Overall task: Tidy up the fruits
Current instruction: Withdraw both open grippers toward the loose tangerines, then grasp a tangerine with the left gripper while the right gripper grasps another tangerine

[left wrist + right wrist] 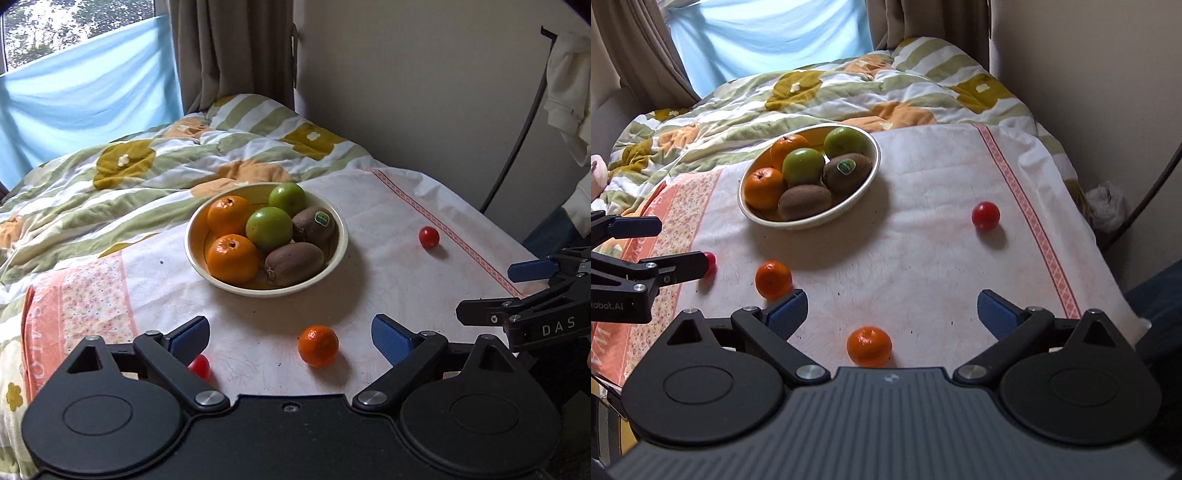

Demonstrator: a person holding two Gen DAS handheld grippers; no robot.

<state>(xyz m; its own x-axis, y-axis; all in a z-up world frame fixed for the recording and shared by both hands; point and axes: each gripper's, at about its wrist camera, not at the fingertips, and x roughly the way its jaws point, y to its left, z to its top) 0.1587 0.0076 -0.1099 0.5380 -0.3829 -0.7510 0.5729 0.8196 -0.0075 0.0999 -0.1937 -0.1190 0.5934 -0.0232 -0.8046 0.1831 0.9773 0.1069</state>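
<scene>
A cream bowl (334, 266) (866, 186) holds two oranges, two green apples and two kiwis. On the cloth lie a small mandarin (318, 346) (774, 279), a second mandarin (869, 346), a red tomato (429, 237) (986, 216) at the right, and another red tomato (200, 366) (709, 263) at the left. My left gripper (291, 338) is open and empty, with the first mandarin between its fingers' reach. My right gripper (892, 314) is open and empty, above the second mandarin. Each gripper shows at the edge of the other's view.
The fruit lies on a white cloth with pink borders (406, 280) (923, 258) spread over a bed. A flowered quilt (147, 162) (849, 85) is bunched behind the bowl. A wall and a dark cable (517, 147) stand at the right.
</scene>
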